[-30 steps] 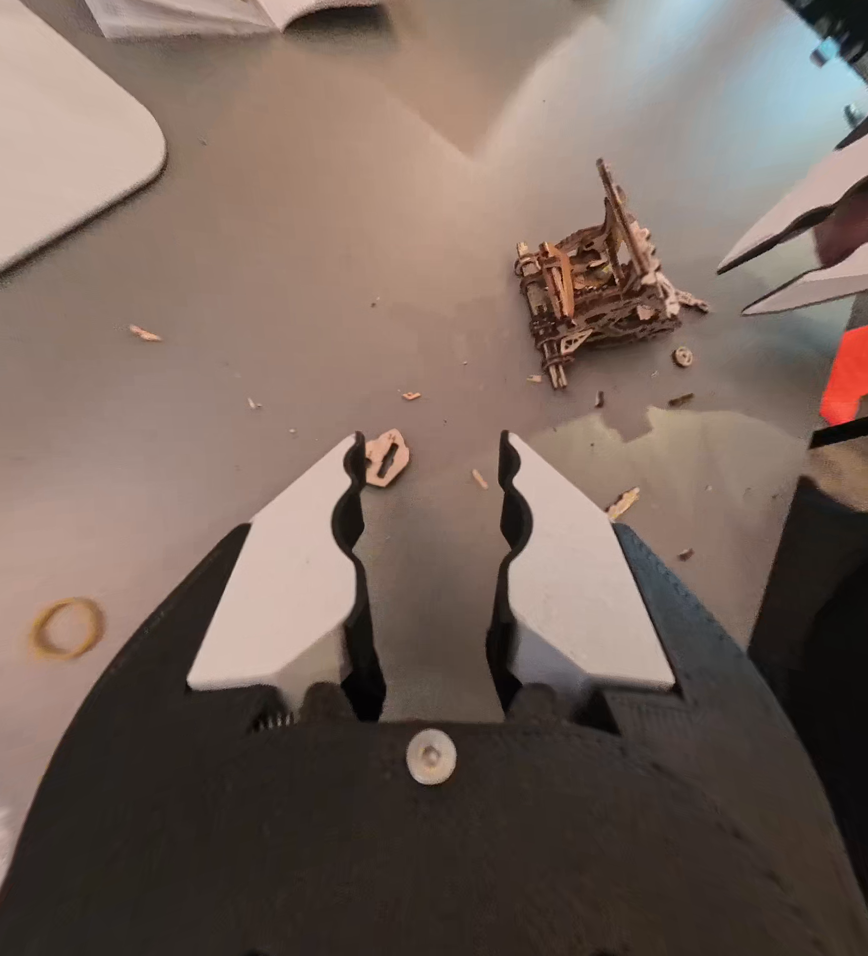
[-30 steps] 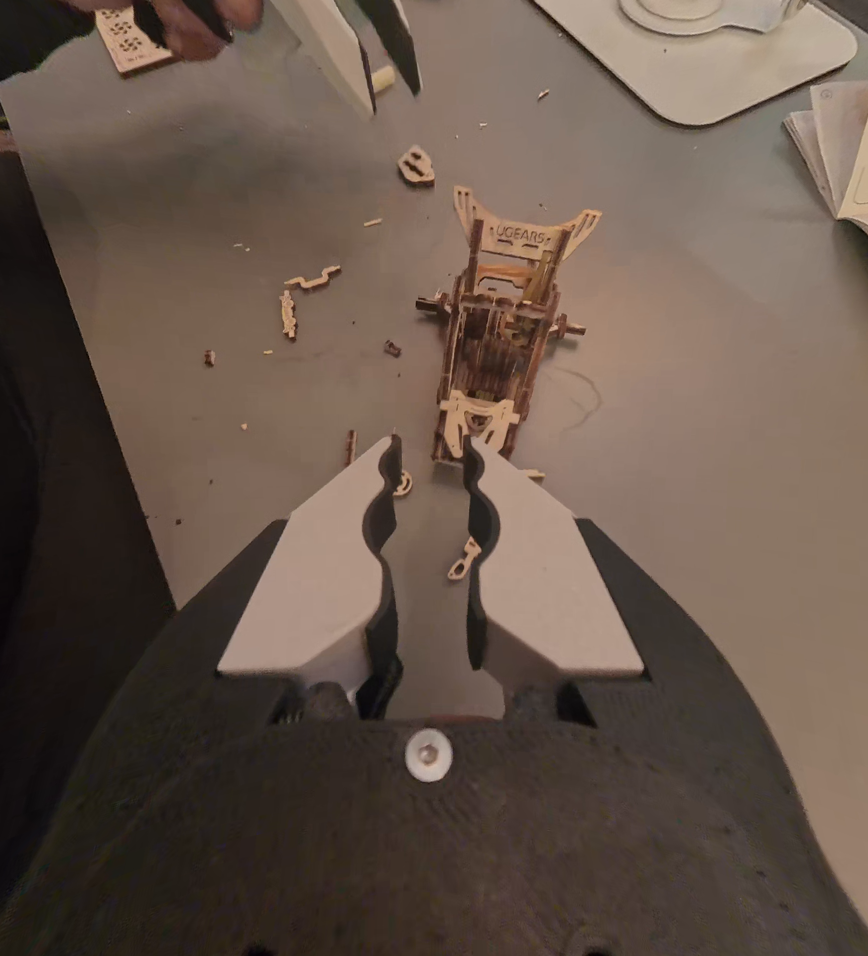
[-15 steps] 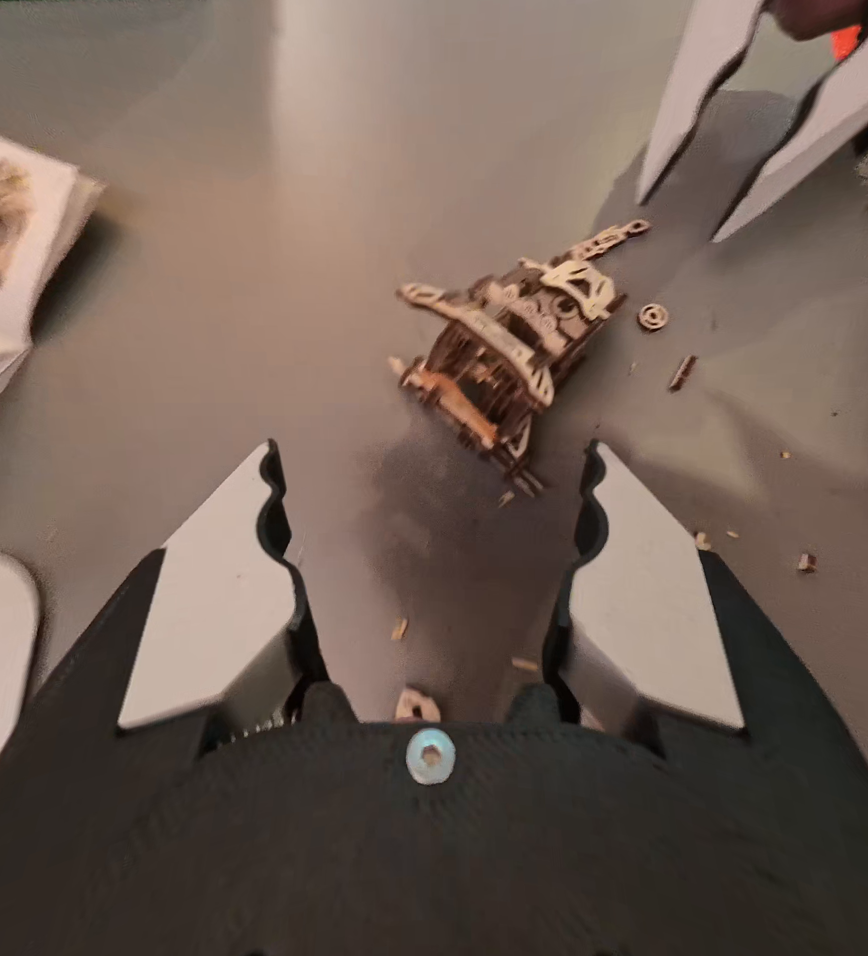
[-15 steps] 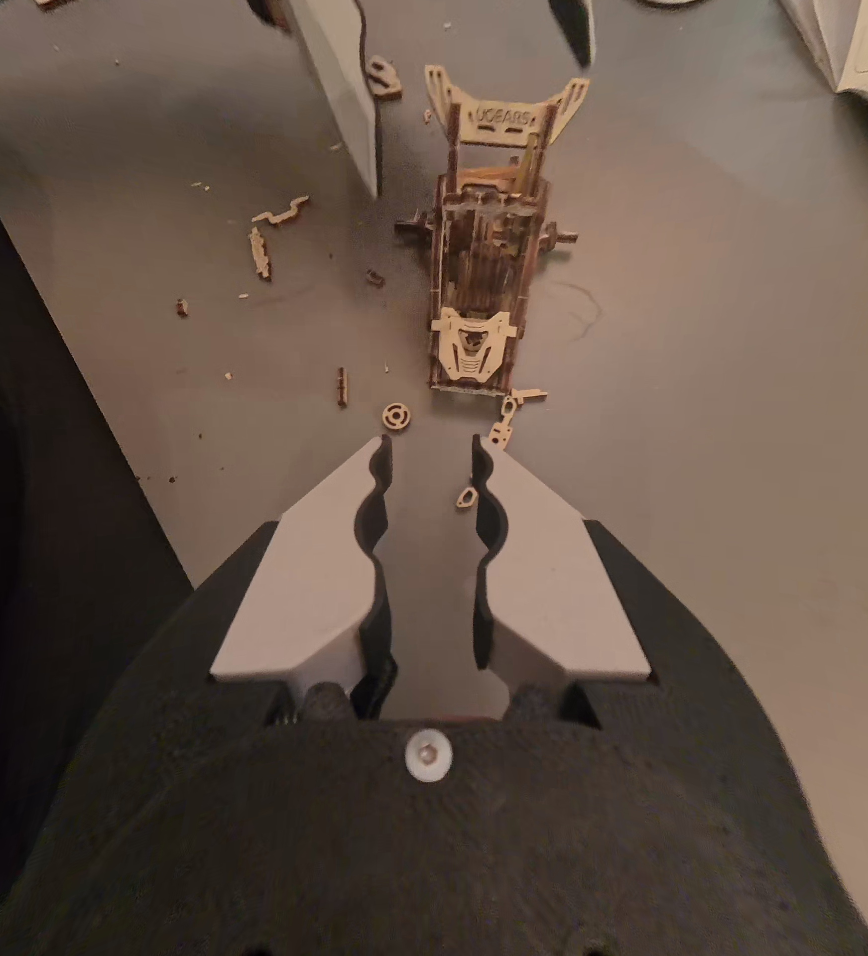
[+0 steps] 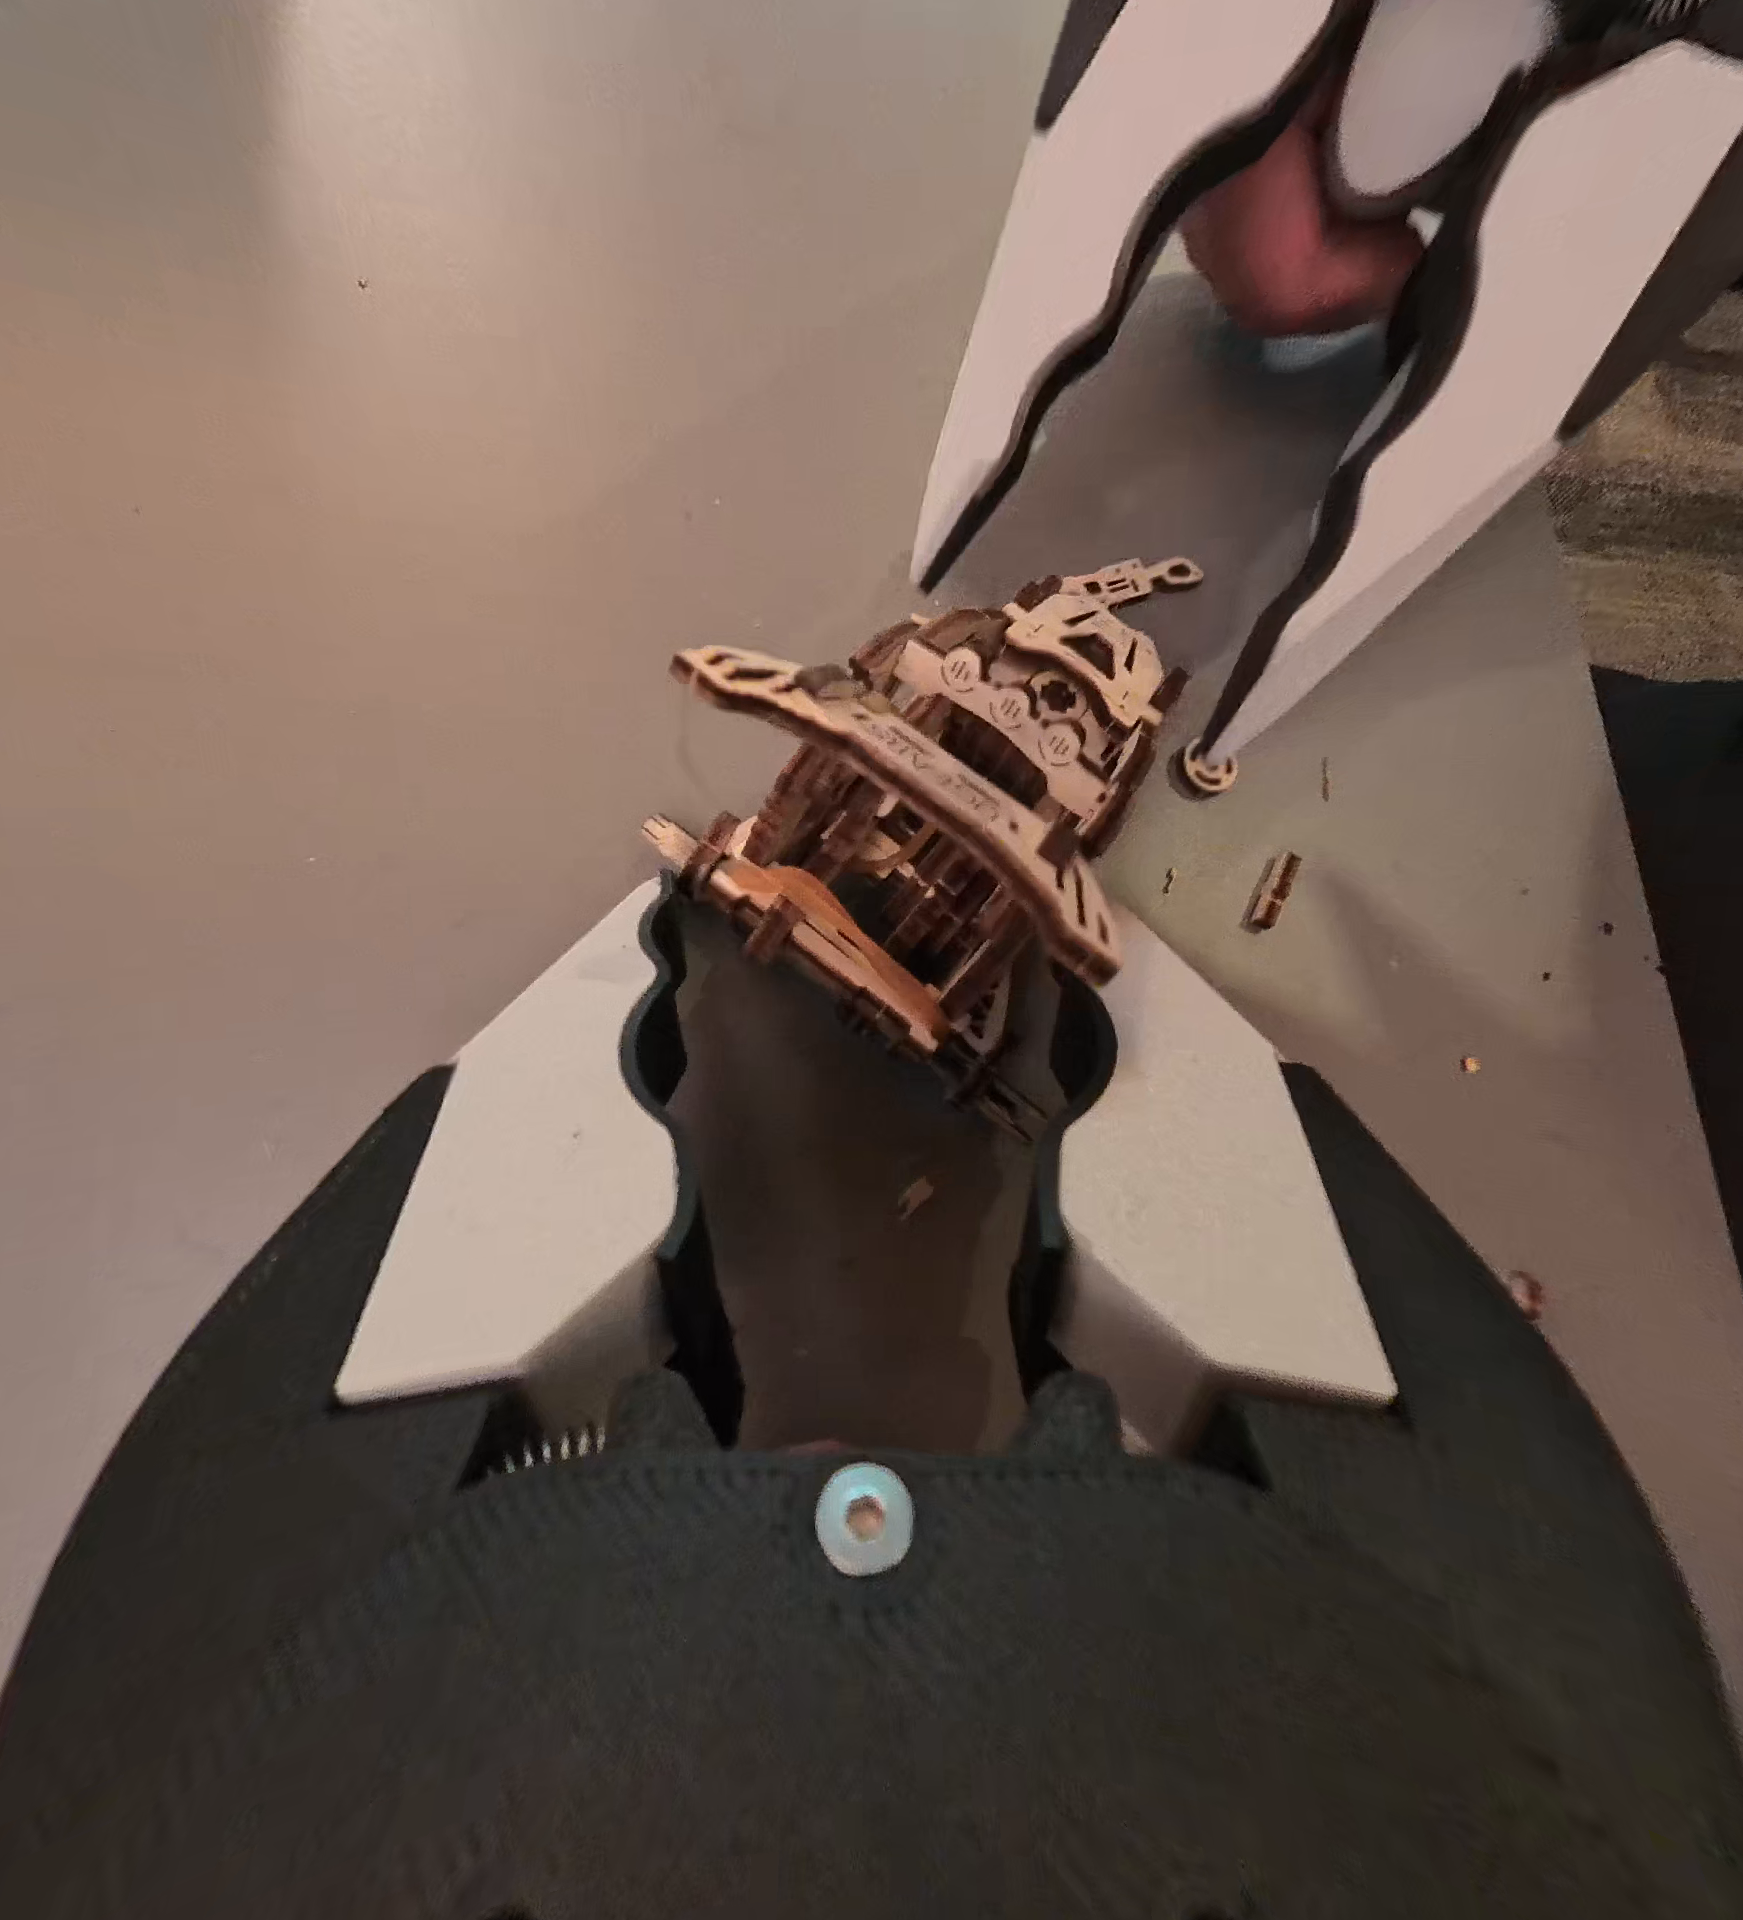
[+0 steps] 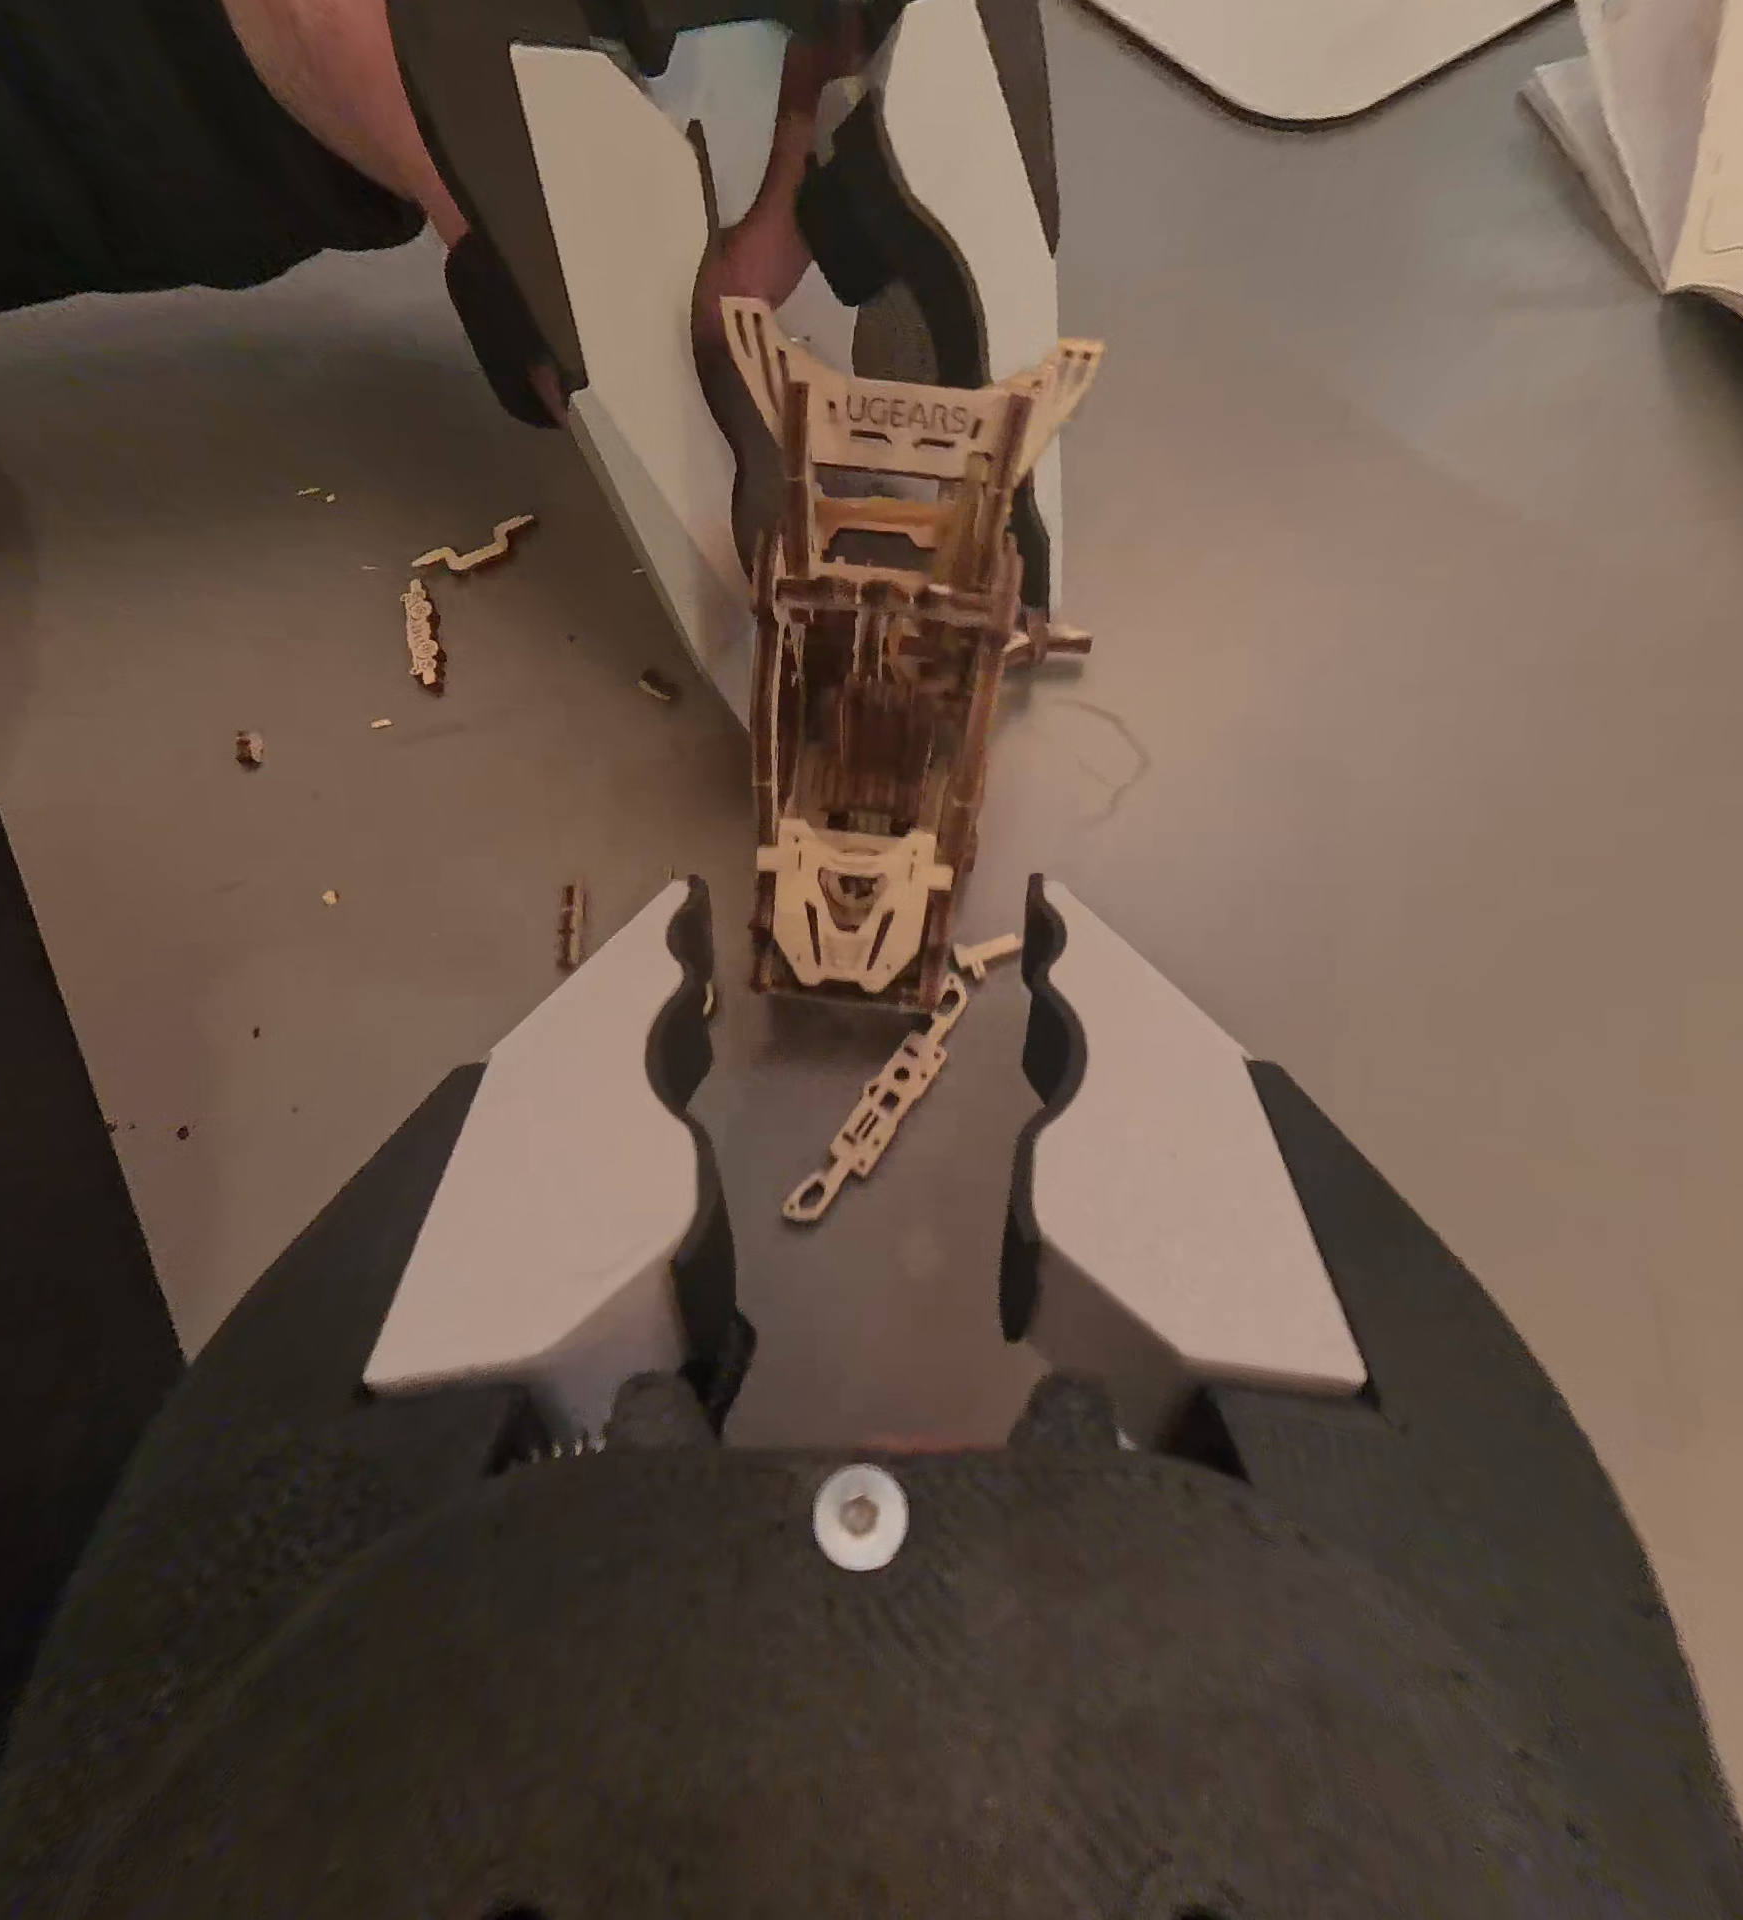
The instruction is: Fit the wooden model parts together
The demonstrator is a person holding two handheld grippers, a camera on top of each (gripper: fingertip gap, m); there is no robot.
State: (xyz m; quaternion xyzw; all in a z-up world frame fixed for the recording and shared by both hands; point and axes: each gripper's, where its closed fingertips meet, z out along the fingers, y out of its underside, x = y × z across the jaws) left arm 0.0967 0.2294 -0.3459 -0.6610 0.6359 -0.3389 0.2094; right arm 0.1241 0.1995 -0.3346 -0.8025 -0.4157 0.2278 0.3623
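On the grey table (image 6: 1418, 727), in the middle, stands the half-built wooden model (image 6: 872, 727), with both claws closing in from opposite ends. The left gripper (image 5: 872, 935) has its jaws spread wide, straddling the model's far end by the winged crosspiece; I cannot tell whether the pads touch the wood yet. The right gripper (image 6: 859, 914) is also spread apart and empty, its tips just short of the model's near end. A loose slotted strip (image 6: 882, 1107) lies flat between its fingers, and a small ring-shaped piece (image 5: 1207, 771) sits beside the model.

My guess is the step in hand is steadying the body; next, the left claw needs to close gently on the frame, since thin laser-cut wood could snap, while the right picks up the strip.

Cut-out lettering runs across the crosspiece, and a booklet (image 6: 1719, 156) lies at the far right.
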